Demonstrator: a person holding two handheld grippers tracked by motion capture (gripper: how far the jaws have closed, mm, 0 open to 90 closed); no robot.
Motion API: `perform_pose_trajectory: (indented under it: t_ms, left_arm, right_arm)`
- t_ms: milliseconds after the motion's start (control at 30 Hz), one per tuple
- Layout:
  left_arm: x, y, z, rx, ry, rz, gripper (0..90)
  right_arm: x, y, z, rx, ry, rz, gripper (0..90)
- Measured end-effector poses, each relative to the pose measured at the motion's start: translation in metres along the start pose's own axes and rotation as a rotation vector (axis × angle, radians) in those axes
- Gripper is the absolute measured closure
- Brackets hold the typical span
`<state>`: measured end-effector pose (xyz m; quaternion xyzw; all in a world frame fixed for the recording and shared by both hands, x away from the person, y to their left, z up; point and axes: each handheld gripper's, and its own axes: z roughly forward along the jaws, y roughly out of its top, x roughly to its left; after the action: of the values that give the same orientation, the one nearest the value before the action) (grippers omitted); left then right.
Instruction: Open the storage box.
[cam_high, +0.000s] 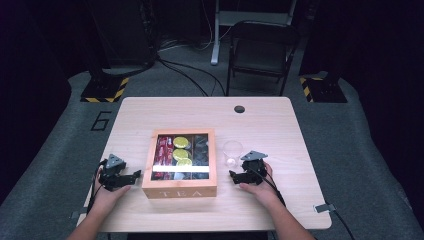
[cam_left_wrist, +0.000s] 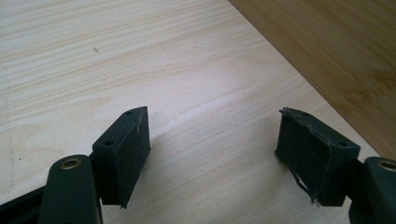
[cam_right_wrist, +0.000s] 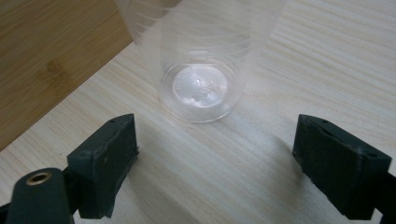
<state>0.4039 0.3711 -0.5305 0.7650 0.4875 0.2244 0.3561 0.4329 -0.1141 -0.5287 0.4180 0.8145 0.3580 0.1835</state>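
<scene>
Forearms come in from the near edge of the light wooden table, cut off by the bottom of the high view. Left gripper sits on the tabletop just left of the tea box, jaws spread apart with nothing but bare wood between them; in the left gripper view a brown wall of the box crosses the far right corner. Right gripper rests on the other side, just right of the box, jaws wide apart too. Its own view looks straight at the clear plastic cup, standing upright just beyond the jaw tips, not touching them, nothing in it.

Between the 2 grippers, the wooden box reads "TEA" on its near face. Glare streaks across the lid's window, so the near compartments are hard to make out. Farther in: red packets on the left, 3 round yellow-green items in the middle, dark contents on the right that I cannot identify.

Beyond the table, a folding chair stands on the grey floor.
</scene>
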Motion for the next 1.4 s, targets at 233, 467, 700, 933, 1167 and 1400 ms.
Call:
perform_pose_trajectory:
  t_ms: [233,467,700,933,1167,1400]
  left_arm:
    - [0.002,0.000,0.000,0.003,-0.009,0.003,25.8]
    - [0.004,0.001,-0.003,0.009,0.001,-0.026,32.4]
    - [0.010,0.003,-0.008,0.020,-0.002,-0.074,42.5]
    - [0.011,0.007,-0.014,0.008,-0.021,-0.100,46.7]
    - [0.006,0.012,-0.019,0.013,-0.030,-0.079,48.6]
    - [-0.001,0.017,-0.026,0.017,-0.040,-0.049,49.5]
  right_arm:
    - [-0.001,0.000,-0.001,0.003,0.003,-0.002,15.2]
    - [0.003,0.000,-0.004,-0.006,0.010,-0.014,28.2]
    - [0.004,0.002,-0.013,0.041,0.017,0.007,42.8]
    - [0.006,0.008,-0.023,0.046,0.024,0.007,46.6]
    - [0.005,0.010,-0.034,0.032,0.007,-0.002,56.0]
    - [0.001,0.015,-0.046,0.017,0.040,-0.003,61.0]
